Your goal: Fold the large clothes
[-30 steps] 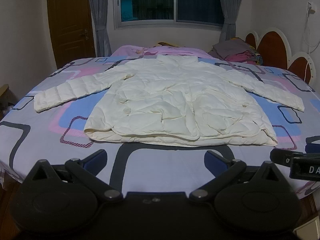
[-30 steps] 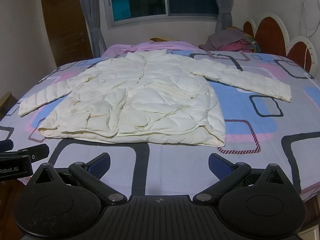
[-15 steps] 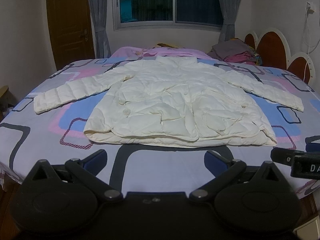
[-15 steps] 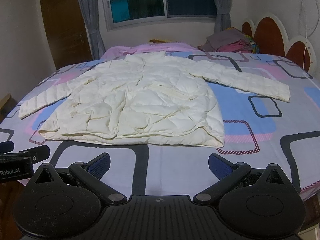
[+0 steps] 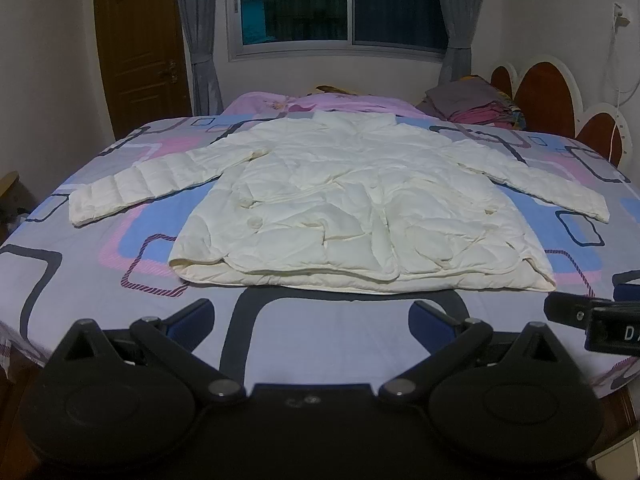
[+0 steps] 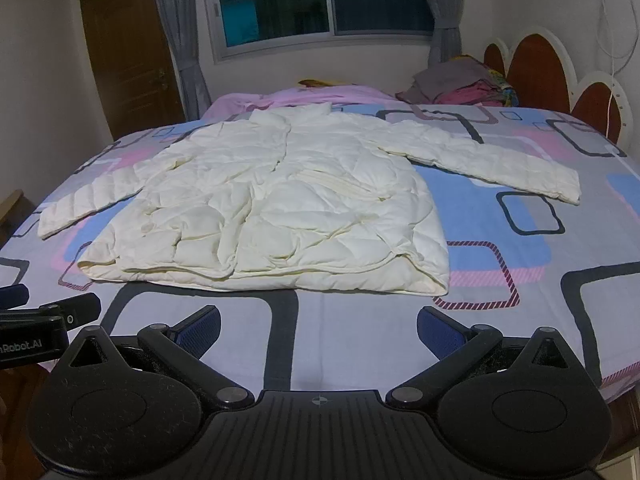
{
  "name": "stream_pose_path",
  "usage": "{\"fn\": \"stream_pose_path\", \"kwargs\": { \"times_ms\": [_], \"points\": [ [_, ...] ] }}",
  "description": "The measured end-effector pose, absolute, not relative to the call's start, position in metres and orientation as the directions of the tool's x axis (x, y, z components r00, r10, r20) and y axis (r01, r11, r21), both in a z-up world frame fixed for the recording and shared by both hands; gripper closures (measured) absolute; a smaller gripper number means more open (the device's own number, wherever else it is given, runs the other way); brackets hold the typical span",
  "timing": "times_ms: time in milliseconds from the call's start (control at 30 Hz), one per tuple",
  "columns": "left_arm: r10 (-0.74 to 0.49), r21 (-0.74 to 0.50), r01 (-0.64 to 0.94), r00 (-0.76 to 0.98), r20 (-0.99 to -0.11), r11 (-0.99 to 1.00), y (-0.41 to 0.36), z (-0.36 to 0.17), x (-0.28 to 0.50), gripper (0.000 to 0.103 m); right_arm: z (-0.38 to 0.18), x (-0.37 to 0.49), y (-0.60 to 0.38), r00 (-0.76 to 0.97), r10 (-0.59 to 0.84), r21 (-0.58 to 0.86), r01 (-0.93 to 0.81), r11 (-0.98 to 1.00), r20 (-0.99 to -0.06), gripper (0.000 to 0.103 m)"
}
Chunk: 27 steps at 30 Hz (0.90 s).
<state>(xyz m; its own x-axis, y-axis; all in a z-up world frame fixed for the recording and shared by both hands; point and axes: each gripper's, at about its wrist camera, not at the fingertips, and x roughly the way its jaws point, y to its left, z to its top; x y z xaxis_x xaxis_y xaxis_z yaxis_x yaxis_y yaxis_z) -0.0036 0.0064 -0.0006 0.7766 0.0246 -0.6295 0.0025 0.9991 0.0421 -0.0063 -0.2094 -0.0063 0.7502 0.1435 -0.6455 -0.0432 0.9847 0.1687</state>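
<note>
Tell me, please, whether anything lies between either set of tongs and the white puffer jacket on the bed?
Nothing visible does. Only bare patterned bedsheet separates the open left tongs and the open right tongs from the near hem of the white puffer jacket. The pile of clothes sits beyond it, near the headboard.

A dark window (image 5: 344, 4) with grey curtains (image 5: 200, 36), beside a brown door (image 5: 140, 44).

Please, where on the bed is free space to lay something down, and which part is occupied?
Free: the patterned bedsheet strip between the white puffer jacket hem and the bed's near edge; also below each sleeve. Crowded: the far side, with pink blanket and clothes pile.
</note>
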Motion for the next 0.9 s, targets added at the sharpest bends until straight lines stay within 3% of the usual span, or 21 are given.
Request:
{"fn": "stream_pose_path", "kwargs": {
  "times_ms": [900],
  "points": [
    [0.025, 0.042, 0.001, 0.779, -0.627, 0.999, 0.0081, 0.0005, -0.0056, 0.000, -0.0046, -0.0084, -0.2082, 0.751, 0.143, 0.166, -0.044, 0.985, -0.644, 0.000]
  ]
}}
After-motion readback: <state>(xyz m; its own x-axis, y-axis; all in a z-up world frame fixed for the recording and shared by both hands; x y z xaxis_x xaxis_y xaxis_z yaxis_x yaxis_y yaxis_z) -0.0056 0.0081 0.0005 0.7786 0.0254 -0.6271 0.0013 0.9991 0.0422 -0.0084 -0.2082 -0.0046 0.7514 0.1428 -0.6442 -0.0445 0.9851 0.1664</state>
